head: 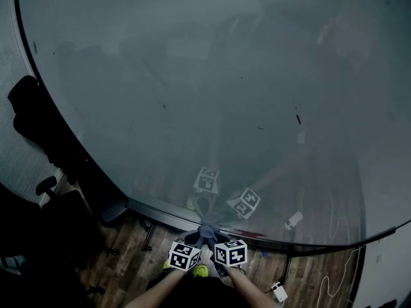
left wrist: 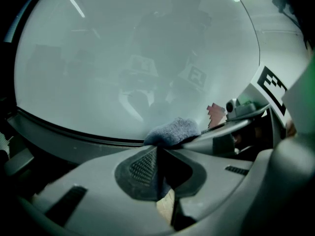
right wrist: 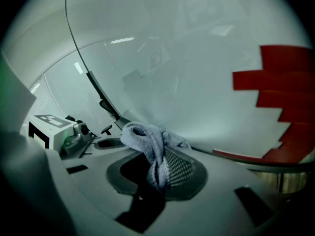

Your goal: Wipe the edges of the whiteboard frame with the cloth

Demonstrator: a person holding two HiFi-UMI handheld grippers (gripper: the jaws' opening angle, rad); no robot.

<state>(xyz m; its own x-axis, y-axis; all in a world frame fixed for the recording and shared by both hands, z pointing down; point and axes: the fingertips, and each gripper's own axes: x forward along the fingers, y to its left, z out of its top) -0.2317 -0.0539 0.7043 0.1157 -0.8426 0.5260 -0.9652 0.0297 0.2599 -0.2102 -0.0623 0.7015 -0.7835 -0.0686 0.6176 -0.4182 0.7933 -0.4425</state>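
cloth (right wrist: pixel 147 137) between both pairs of fingers (right wrist: pixel 180 169)

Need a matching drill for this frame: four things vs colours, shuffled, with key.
Things:
1. cloth
2. stepped patch
3. chair
4. floor

Colours:
a. black
b. brown
c. grey
d. red

Pairs: 1-c, 2-d, 3-a, 4-b.
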